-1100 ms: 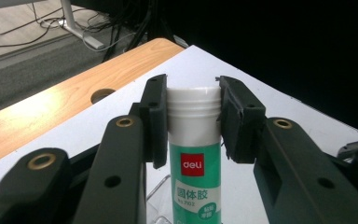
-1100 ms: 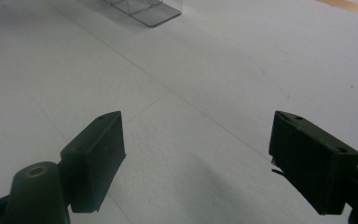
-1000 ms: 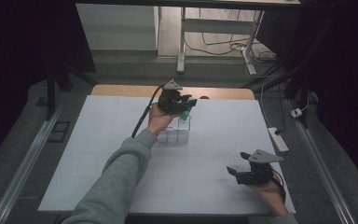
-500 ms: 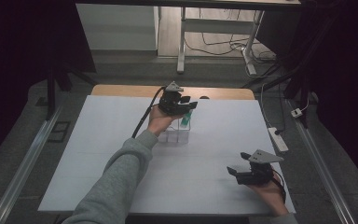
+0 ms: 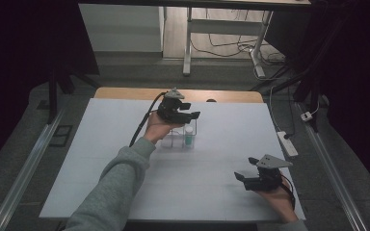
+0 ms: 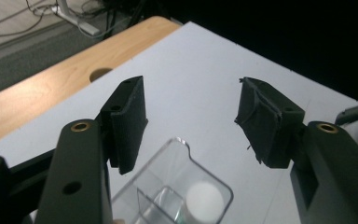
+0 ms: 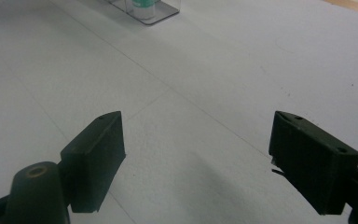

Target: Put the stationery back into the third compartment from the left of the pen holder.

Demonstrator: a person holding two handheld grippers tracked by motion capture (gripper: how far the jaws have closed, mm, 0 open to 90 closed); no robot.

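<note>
White desk point(image 5: 106, 159) across the middle of the high view, a strip of bare wood point(image 5: 125, 93) along its far edge at 12 o'clock, dark floor all round. Grey sleeve point(image 5: 111, 192) up from 6 o'clock toward the centre, the hand gripping the left tongs point(image 5: 192, 114) just above a clear plastic rack point(image 5: 179, 139), slightly toward 12 o'clock of desk centre. Right tongs point(image 5: 241, 177) low over the desk at about 4 o'clock, well apart from the rack, jaws pointing toward 9 o'clock. Power strip point(image 5: 287, 143) off the desk edge at 3 o'clock.

Left tongs point(image 6: 191, 116) wide apart in the left gripper view, just been opening, nothing pressed between the pads; rack point(image 6: 168, 186) below and between the jaws at 6 o'clock, clear of both. Inside its end compartment, one small bottle point(image 6: 204, 200) with a white cap, upright; teal body point(image 5: 189, 139) in the high view.

Right tongs point(image 7: 196, 158) spread wide over bare desk, holding nothing; rack corner point(image 7: 154, 16) far off at 11 o'clock.
</note>
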